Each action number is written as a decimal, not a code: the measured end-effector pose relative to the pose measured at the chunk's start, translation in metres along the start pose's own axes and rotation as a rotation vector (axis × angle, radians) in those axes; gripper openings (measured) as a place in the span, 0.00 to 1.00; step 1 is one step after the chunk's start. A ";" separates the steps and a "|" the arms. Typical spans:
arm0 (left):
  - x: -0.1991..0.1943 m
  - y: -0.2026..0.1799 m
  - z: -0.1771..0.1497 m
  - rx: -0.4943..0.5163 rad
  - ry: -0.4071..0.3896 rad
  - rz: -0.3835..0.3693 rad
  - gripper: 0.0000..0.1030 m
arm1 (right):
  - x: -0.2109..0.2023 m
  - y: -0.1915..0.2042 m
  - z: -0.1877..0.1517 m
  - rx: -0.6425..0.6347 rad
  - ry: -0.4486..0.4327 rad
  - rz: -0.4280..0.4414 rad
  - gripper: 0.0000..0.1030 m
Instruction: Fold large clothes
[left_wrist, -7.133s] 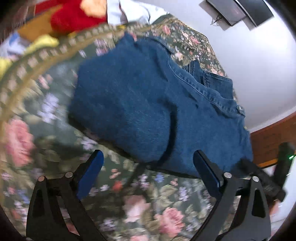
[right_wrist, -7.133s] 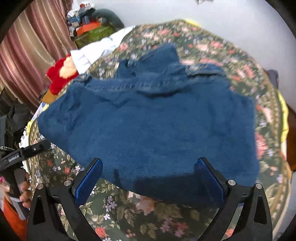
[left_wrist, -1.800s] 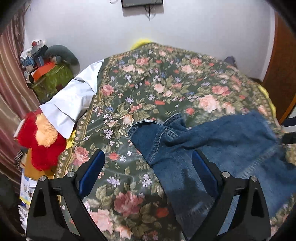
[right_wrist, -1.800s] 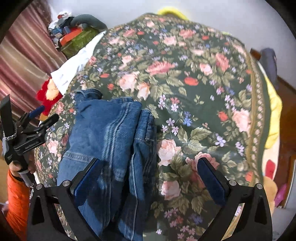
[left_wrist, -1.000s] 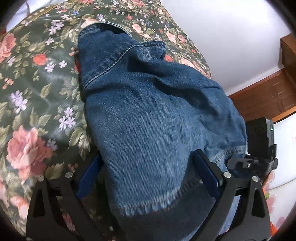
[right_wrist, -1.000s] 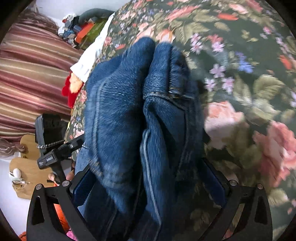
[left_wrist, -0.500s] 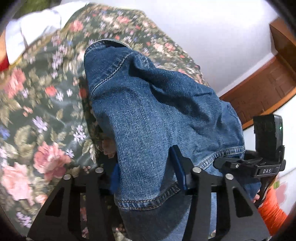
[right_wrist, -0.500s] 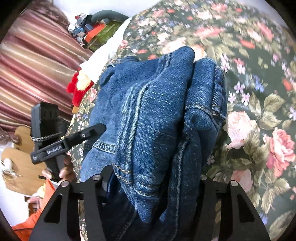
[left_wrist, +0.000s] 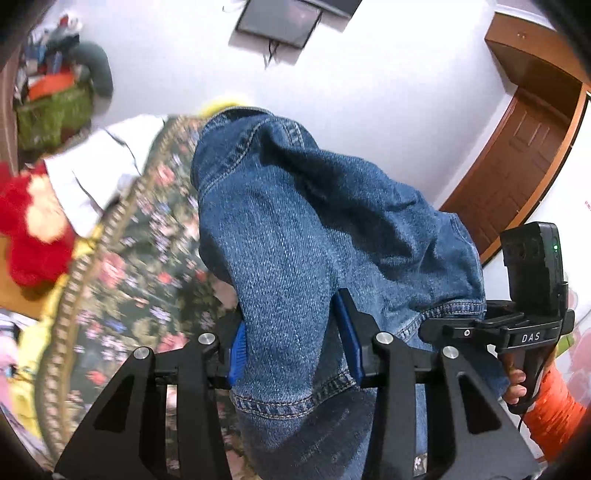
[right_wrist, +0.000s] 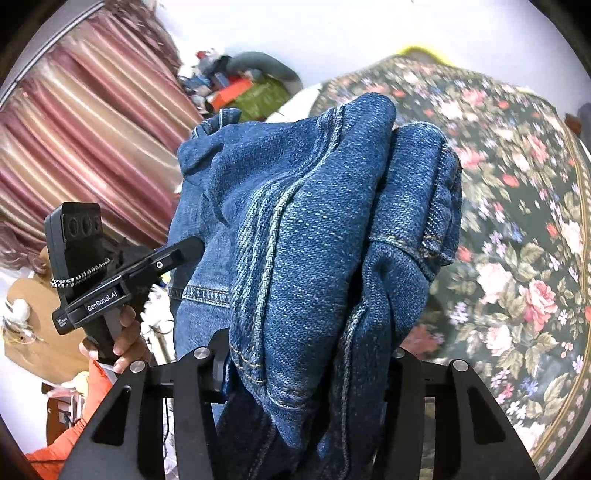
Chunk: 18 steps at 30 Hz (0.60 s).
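Note:
The folded blue denim garment hangs bunched and lifted above the floral bed. My left gripper is shut on a thick fold of it, blue pads pressed on both sides. My right gripper is shut on the other end of the denim garment, its pads hidden under the cloth. The right gripper's body shows in the left wrist view, and the left one's in the right wrist view, both close to the cloth.
The floral bedspread spreads to the right. A red plush toy and white cloth lie at the bed's left edge. A cluttered green bag, striped curtains, a wall screen and a wooden door surround.
Both grippers have closed on the denim and lifted it off the bed; the views have tilted up toward the walls.

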<state>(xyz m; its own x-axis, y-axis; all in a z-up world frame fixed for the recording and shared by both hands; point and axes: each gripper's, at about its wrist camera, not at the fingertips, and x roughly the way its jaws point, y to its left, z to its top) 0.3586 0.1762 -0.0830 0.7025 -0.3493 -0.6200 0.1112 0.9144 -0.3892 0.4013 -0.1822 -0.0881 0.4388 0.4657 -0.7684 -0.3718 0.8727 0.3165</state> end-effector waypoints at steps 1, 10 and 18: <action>-0.009 -0.002 0.004 0.009 -0.017 0.010 0.40 | -0.004 0.009 -0.001 -0.006 -0.009 0.006 0.47; -0.018 0.047 -0.034 -0.046 0.070 0.124 0.40 | 0.043 0.041 -0.019 0.032 0.049 0.091 0.46; 0.047 0.115 -0.092 -0.149 0.222 0.161 0.15 | 0.166 -0.001 -0.058 0.141 0.258 0.076 0.46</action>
<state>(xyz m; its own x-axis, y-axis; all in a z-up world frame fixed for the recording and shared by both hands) 0.3400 0.2460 -0.2199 0.5301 -0.2533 -0.8092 -0.1046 0.9275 -0.3589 0.4273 -0.1143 -0.2486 0.1846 0.4939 -0.8497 -0.2704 0.8567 0.4392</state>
